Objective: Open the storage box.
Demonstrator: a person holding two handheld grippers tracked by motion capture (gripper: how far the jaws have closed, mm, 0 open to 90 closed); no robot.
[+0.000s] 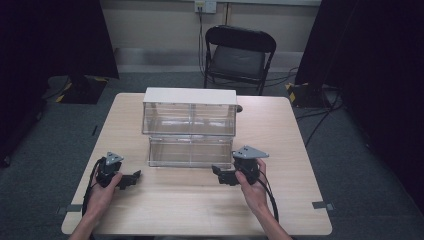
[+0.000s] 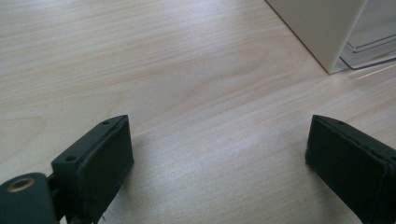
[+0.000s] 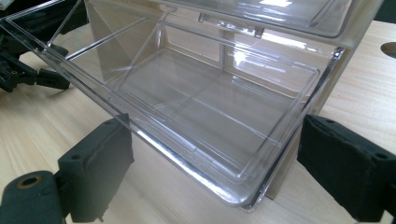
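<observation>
No brand, label or writing could be read on anything. A white drawer cabinet point(image 1: 189, 96) stood at the middle of the tabletop point(image 1: 280, 145), toward its far edge, with two clear drawers. The lower drawer point(image 1: 190, 151) was pulled out toward the near edge; the upper drawer point(image 1: 189, 119) sat pushed in.

The right claw point(image 1: 216, 171) lay just beside the open drawer's right front corner, its jaws spread wide and holding nothing. In the right gripper view that claw point(image 3: 212, 158) framed the clear drawer point(image 3: 187, 107), whose near corner sat between the jaws without clearly touching them; the drawer looked bare inside, though glare on the plastic blurred its floor.

The left claw point(image 1: 136, 175) hovered near the left front part of the tabletop, also wide and holding nothing. In the left gripper view point(image 2: 219, 154) the cabinet point(image 2: 322, 28) was cut off at the upper right corner.
</observation>
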